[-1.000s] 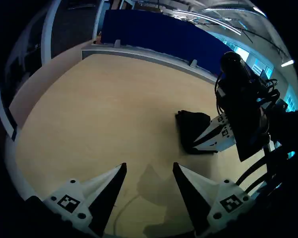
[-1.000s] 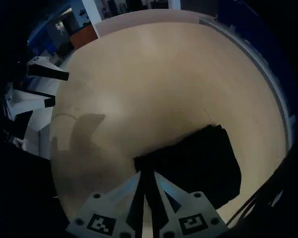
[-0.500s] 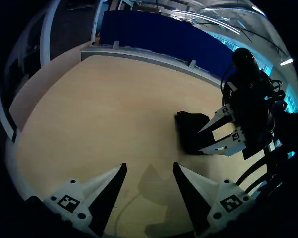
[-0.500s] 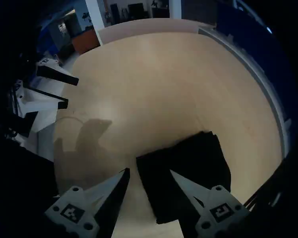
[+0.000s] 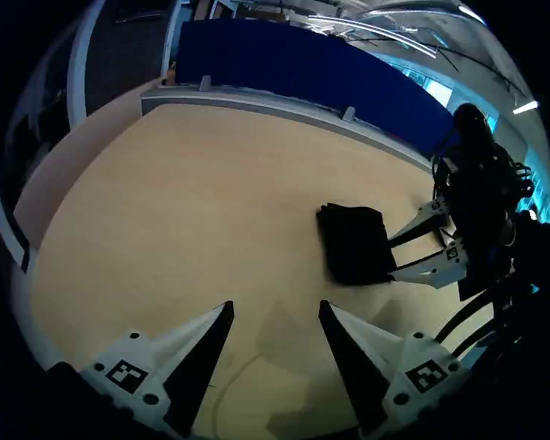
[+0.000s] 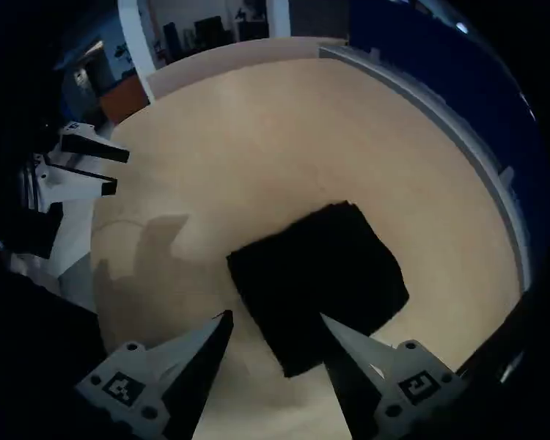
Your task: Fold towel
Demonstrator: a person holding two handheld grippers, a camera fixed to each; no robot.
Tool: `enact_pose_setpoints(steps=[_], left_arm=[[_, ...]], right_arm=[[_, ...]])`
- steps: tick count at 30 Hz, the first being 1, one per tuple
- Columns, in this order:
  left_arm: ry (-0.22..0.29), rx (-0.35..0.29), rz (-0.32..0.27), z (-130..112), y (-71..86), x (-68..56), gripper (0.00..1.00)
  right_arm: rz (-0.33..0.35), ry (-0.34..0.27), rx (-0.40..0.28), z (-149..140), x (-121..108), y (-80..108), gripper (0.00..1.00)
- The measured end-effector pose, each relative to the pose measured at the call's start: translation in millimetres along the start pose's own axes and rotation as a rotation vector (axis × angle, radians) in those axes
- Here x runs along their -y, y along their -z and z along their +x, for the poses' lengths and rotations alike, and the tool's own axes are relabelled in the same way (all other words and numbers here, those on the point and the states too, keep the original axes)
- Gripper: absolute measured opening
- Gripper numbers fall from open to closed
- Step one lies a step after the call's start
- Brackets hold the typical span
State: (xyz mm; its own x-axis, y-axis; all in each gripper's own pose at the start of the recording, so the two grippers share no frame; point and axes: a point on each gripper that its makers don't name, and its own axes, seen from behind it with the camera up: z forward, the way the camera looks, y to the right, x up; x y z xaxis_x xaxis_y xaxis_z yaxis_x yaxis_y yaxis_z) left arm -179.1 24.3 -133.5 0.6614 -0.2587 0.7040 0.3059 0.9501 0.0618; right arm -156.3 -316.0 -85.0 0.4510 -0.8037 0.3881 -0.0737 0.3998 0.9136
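Note:
A dark towel lies folded into a thick square on the light wooden table. In the right gripper view my right gripper stands open just short of the towel's near corner, not touching it. The left gripper view shows the same towel at the right, with the right gripper open beside its right edge. My left gripper is open over bare table, well to the left of the towel. The right gripper view has that left gripper far off at the left edge.
A blue partition with a grey rail runs along the table's far side. Gripper shadows fall on the wood near the front edge. A dark camera rig with cables rides above the right gripper.
My right gripper let go of the towel, opened and drew back and up from it. The towel now lies flat and free. The left gripper stayed in place.

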Motion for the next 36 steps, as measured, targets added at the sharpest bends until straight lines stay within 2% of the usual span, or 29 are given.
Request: enact_pose_setpoints(steps=[5, 10, 19, 21, 29, 34, 36], left_arm=[[-0.022, 0.005, -0.008, 3, -2.5, -2.2, 0.86], [-0.037, 0.01, -0.016, 4, -5.3, -5.8, 0.86], [-0.052, 0.014, -0.026, 5, -6.5, -12.0, 0.86], [-0.051, 0.014, -0.026, 5, -6.2, -12.4, 0.86], [-0.043, 0.013, -0.025, 5, -4.1, -10.3, 0.86], [-0.043, 0.014, -0.024, 5, -4.1, -10.0, 0.86], [-0.044, 0.014, -0.024, 5, -4.4, -9.9, 0.86]], right_arm=[[-0.044, -0.1, -0.01, -25, -5, 13.1, 0.83], [-0.07, -0.17, -0.009, -46, -9, 17.6, 0.83], [-0.093, -0.207, 0.008, -62, -13, 7.2, 0.81], [-0.099, -0.213, 0.013, -66, -13, 2.5, 0.78], [-0.098, -0.264, 0.019, -70, -13, -12.4, 0.53], [-0.105, -0.286, 0.013, -70, -16, -14.8, 0.3], [-0.102, -0.29, 0.011, -70, -16, -14.4, 0.25]])
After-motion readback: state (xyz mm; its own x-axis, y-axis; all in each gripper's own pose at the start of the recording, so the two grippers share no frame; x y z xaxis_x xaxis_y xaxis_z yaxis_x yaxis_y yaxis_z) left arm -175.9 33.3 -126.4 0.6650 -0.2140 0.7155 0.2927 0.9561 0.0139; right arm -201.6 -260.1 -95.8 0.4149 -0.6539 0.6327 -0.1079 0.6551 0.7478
